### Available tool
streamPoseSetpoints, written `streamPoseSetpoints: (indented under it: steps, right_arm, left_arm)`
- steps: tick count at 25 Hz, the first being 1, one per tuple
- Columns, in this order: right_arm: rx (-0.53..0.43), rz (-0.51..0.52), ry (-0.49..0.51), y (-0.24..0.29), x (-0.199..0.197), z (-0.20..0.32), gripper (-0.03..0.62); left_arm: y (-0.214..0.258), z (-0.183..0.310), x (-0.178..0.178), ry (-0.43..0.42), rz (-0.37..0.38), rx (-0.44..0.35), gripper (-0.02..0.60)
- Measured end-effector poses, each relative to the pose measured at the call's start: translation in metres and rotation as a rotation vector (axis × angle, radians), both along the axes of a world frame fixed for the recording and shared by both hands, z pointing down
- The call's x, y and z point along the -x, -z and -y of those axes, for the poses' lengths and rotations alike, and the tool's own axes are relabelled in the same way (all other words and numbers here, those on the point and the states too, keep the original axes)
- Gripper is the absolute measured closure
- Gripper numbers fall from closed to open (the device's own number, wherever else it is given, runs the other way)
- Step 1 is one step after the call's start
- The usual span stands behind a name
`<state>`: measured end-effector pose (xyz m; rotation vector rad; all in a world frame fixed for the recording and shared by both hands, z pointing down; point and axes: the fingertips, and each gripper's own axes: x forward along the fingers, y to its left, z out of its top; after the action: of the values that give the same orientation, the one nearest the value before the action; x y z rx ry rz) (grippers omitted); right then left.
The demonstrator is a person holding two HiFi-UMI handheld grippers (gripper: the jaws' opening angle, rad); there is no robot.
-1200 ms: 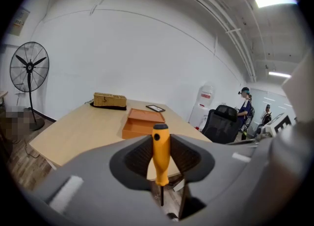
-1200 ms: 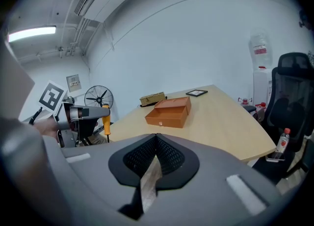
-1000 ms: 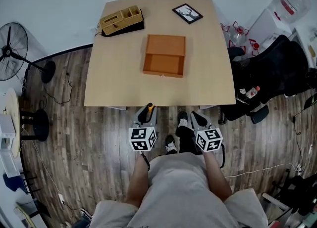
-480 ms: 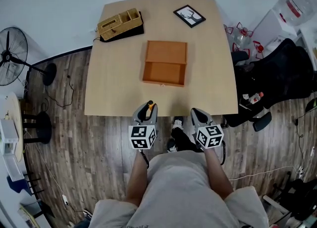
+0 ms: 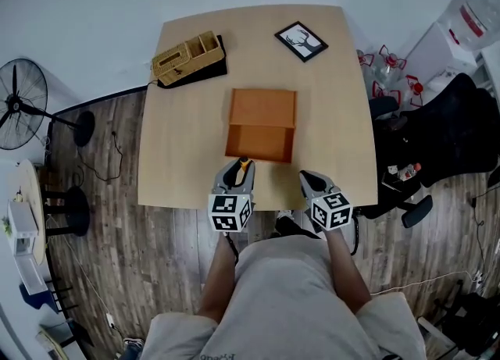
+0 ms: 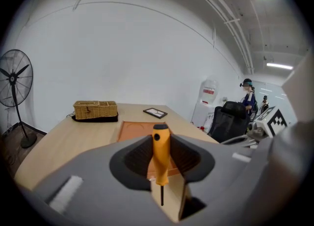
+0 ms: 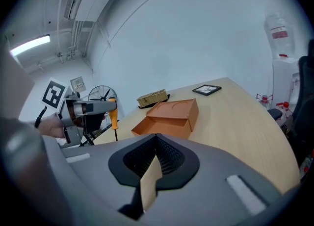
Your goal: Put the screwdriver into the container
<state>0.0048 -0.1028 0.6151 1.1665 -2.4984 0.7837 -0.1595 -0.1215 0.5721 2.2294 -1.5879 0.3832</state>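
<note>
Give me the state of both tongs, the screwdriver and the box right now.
Left tongs: shut on screwdriver.
Right tongs: shut, empty.
Screwdriver: upright, handle up, not in box yet.
Box: open, looks empty.

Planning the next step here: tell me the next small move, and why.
Probably carry the left gripper forward until it is over the open orange box. It is shut on the screwdriver, handle up, but it hangs at the near edge of the table, short of the box.
</note>
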Motion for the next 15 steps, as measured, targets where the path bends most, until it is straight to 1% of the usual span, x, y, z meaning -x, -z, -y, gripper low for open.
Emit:
streamPoseSetpoints:
  steps: [3, 6, 11, 15]
  right_arm:
    - [-0.003, -0.05, 0.08, -0.005, 0.013, 0.015, 0.592]
    - [-0.002, -0.056, 0.117, -0.005, 0.021, 0.031, 0.592]
    - [0.001, -0.038, 0.117, -0.007, 0.022, 0.057, 0.592]
    - [-0.042, -0.047, 0.106, -0.004, 0.021, 0.076, 0.592]
  left_arm:
    - [-0.003, 0.018, -0.006, -0.019, 0.013, 0.007, 0.414]
    - [-0.003, 0.034, -0.01, -0.035, 0.026, 0.002, 0.416]
    - [-0.003, 0.056, -0.013, -0.078, 0.046, -0.026, 0.414]
    - [-0.007, 0.068, -0.011, -0.108, 0.067, -0.017, 0.416]
